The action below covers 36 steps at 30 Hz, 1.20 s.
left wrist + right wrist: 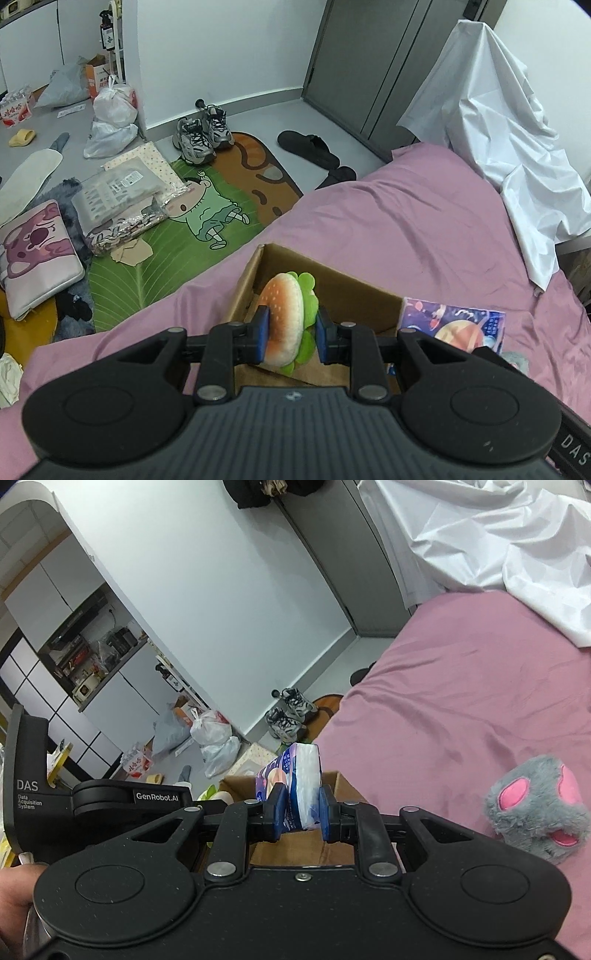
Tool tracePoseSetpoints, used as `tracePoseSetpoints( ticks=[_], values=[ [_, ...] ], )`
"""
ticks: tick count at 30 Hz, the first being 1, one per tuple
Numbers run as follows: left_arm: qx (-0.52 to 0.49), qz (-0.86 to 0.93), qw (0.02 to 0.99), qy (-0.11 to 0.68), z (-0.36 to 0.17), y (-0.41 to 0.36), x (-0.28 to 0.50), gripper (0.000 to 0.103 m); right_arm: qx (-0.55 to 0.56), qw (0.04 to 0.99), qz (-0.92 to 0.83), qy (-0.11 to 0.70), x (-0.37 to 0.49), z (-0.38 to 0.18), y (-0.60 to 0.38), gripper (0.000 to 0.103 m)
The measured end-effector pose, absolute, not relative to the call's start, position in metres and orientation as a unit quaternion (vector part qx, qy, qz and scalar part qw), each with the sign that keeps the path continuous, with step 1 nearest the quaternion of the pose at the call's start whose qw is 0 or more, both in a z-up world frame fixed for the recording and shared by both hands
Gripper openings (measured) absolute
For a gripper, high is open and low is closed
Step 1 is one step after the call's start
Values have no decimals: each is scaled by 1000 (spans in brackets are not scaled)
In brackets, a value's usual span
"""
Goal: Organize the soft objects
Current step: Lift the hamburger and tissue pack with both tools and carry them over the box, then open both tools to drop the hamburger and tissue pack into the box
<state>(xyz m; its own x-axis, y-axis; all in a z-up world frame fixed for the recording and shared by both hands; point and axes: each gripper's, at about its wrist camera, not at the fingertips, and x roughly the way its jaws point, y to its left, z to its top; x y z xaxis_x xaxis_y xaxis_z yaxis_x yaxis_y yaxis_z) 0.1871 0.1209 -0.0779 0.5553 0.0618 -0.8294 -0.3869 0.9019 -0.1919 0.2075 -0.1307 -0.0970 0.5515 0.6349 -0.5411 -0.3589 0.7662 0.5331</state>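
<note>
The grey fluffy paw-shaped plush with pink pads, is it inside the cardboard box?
No, the grey fluffy paw plush lies on the pink bedsheet, right of the brown cardboard box.

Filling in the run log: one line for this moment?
left tool: shut on burger plush over cardboard box | right tool: shut on tissue pack | grey paw plush: on bed

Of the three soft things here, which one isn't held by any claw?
The fluffy grey plush paw with pink pads, lying free on the pink bedsheet. The plush hamburger and the purple tissue pack are each clamped in a claw.
</note>
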Motion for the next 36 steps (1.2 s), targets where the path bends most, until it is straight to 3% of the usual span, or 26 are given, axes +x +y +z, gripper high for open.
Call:
tracePoseSetpoints(
  ticks=[5, 9, 12, 16, 19, 28, 36],
  values=[
    [-167, 133, 865, 455, -79, 121, 192, 31, 181, 854, 298, 386, 213, -104, -119, 19],
    [-174, 136, 863, 455, -75, 128, 193, 44, 178, 847, 306, 397, 216, -111, -110, 19],
    [-165, 142, 864, 455, -71, 130, 193, 48, 177, 845, 309, 399, 216, -112, -106, 20],
    [-161, 139, 864, 456, -68, 128, 192, 59, 182, 843, 315, 397, 218, -111, -108, 28],
    [-146, 138, 867, 456, -66, 124, 191, 73, 185, 842, 314, 398, 216, -110, -112, 41],
    [-131, 150, 864, 463, -56, 111, 176, 83, 182, 858, 291, 382, 200, -90, -129, 79],
    [-117, 155, 870, 453, -43, 97, 158, 89, 178, 868, 256, 386, 186, -80, -159, 89]
  ],
)
